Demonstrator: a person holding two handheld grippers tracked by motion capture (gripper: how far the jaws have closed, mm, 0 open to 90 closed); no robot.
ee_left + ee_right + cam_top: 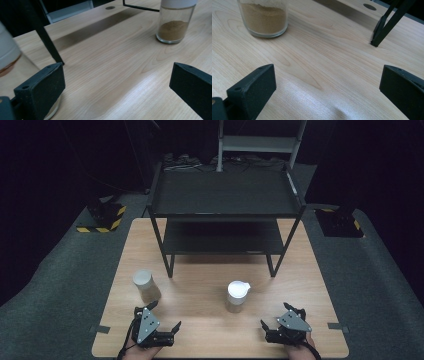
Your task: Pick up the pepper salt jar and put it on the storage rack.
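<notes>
Since nothing had yet been gripped, the work stood at its very start, as I judged it.

Left gripper (166,315): jaws stood wide apart and empty, low over the near edge of the desk (210,340).

Right gripper (277,316): jaws likewise spread and empty, near the same front edge.

Left jar (144,285): upright on the desk, just beyond the left jaws and close beside one of them in the left gripper view (10,65); not touched.

Middle jar (237,296): upright with brown powder (263,18) inside, ahead of the right jaws and toward their inner side, apart from both grippers.

Done so far: nothing that could be told; both jars stood on the desk.

Left to do: reaching, closing on a jar, and likely carrying it farther on.

Open room: bare wood lay between the two pairs of jaws and ahead of each.

Shelf rack (225,195): well beyond the jars; its black legs (384,27) stood ahead as the nearest obstruction.

Far edges: dark floor beyond the desk sides.
</notes>
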